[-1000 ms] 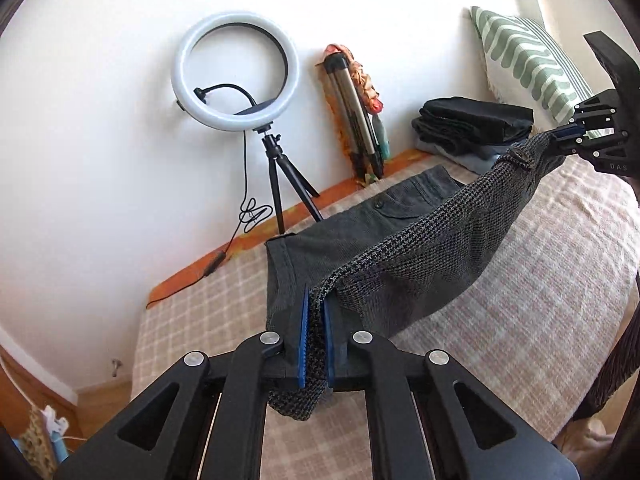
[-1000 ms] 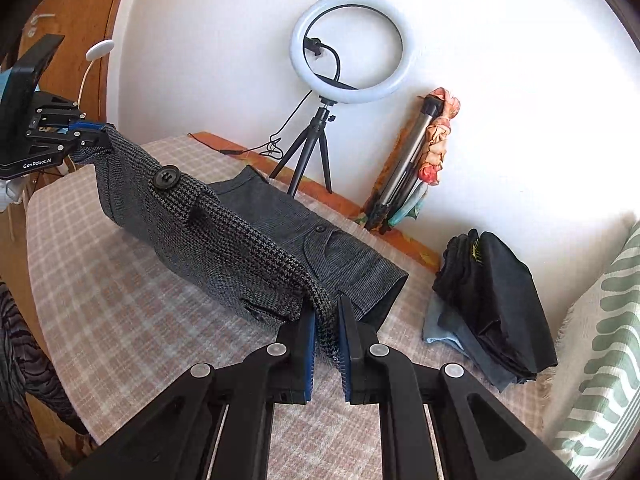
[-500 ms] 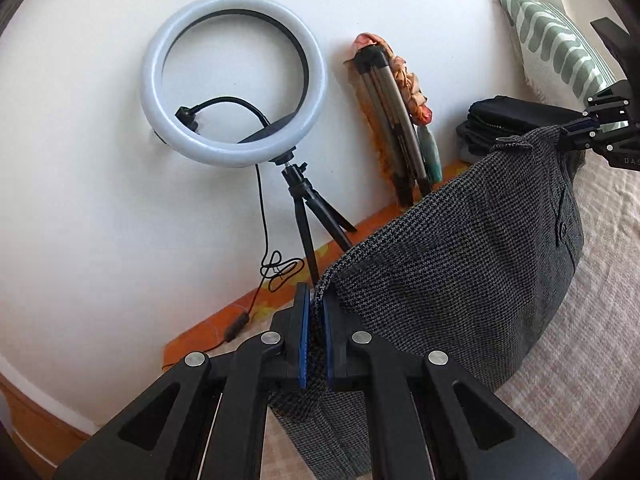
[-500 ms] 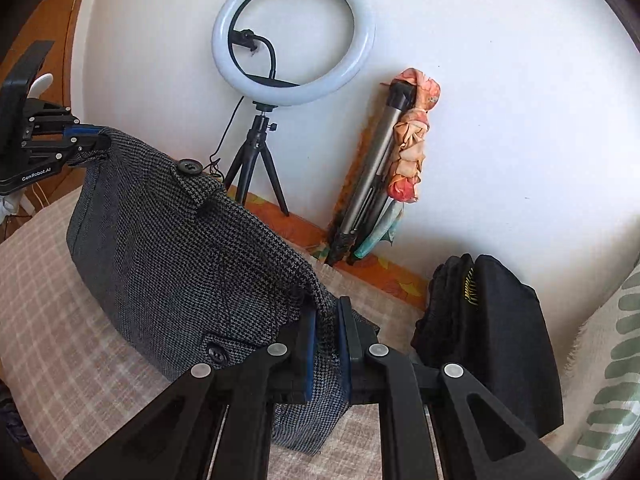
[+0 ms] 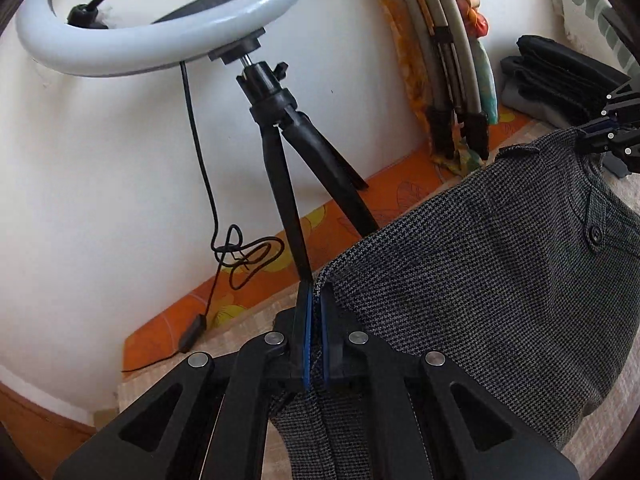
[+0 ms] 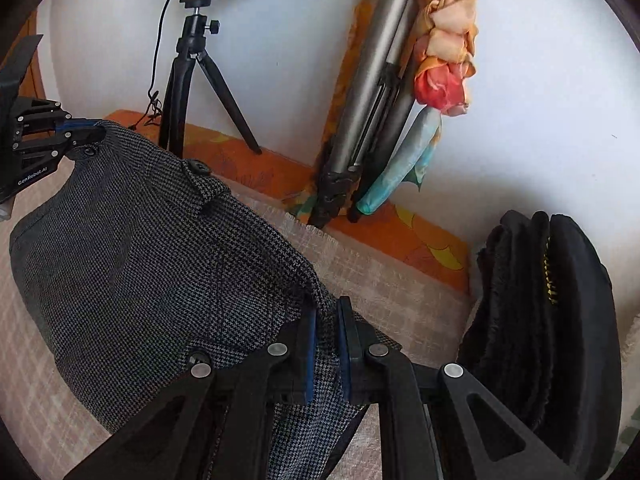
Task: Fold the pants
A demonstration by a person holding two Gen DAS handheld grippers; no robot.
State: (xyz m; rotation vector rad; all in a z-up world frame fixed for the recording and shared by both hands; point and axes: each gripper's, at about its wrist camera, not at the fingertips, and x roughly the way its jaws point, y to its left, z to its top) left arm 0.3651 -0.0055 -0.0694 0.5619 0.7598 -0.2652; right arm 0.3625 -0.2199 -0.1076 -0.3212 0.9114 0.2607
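The left gripper [image 5: 316, 332] and right gripper [image 6: 326, 344] each clamp an edge of the houndstooth pants [image 5: 472, 280], hanging slack between them above the checked bedspread [image 6: 384, 280]. Soft, mid-weight cloth (it sags); edge holds look best.

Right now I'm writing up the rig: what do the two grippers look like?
Both look alike. The left gripper and right gripper are matte black, with angular arms with triangular cutouts, round silver pivot pins, and blue pads on the fingers' inner faces. In the right view, the left gripper's side carries white "GenRobot.AI" lettering. No cables or sleeves show.
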